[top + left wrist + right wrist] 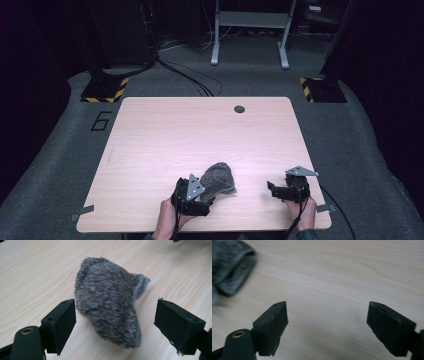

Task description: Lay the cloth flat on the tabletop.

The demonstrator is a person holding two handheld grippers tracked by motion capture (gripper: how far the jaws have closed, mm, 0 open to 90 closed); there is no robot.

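a fuzzy grey knitted sock is seen lying bunched on the wooden table near the front edge, between the spread jaws of the left gripper, which are not pressed on it, probably lined up for a grasp. the right gripper is held apart, jaws spread with nothing between them. the sock's ribbed cuff is shown in the gripper views.

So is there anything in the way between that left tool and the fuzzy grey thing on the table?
Nothing visible. The left tool has its jaws open on either side of the fuzzy grey knitted piece, which lies on the wooden table. The pads are not pressing it.
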